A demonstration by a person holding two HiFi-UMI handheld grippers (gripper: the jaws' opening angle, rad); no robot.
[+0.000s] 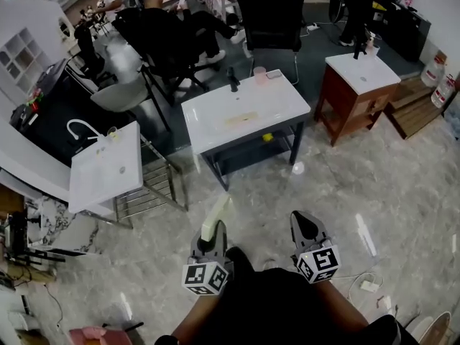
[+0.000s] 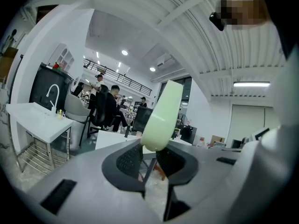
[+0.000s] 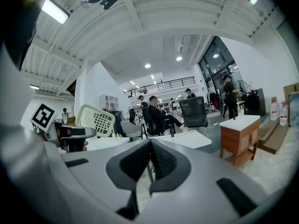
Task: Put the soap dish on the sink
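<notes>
The left gripper (image 1: 213,230) clamped the pale green soap dish (image 1: 218,212) upright. The right gripper (image 1: 303,222) was closed and empty. The white sink (image 1: 210,115) stood at twelve o'clock, well apart.

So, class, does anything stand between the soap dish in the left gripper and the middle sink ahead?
Nothing visible does. The left gripper grips the soap dish, and only bare floor lies between it and the middle sink.
</notes>
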